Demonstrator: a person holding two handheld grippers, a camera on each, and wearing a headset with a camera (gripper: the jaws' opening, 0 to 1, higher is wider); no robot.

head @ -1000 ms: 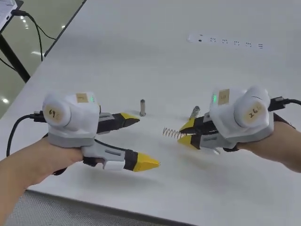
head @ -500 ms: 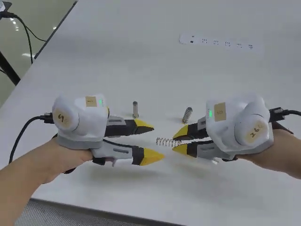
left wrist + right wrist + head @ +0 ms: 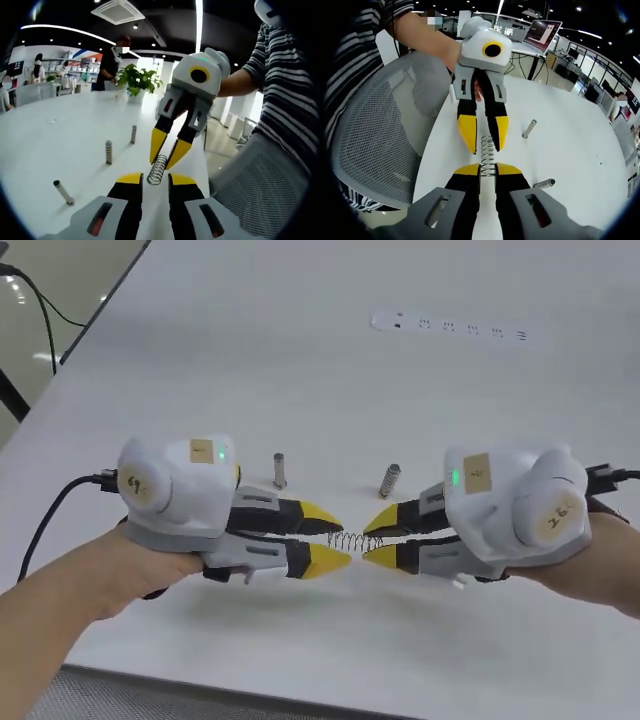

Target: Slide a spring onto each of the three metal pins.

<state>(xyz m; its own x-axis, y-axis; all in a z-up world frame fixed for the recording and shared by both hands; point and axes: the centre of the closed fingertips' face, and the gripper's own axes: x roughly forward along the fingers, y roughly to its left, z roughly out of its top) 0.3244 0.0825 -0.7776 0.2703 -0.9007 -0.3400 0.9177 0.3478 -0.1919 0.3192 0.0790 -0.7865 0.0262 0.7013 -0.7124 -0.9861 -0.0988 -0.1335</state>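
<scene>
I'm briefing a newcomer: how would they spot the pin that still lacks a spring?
On the white table, look just beyond the left claw. A short metal pin stands upright there; unlike the neighbouring pin to its right, no spring coils round it.

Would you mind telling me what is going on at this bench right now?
A person works two grippers over a table. The right gripper is shut on one end of a spring and the left gripper has its jaws open around the free end. In the left gripper view the middle pin and far pin carry springs; the near pin is bare.
</scene>
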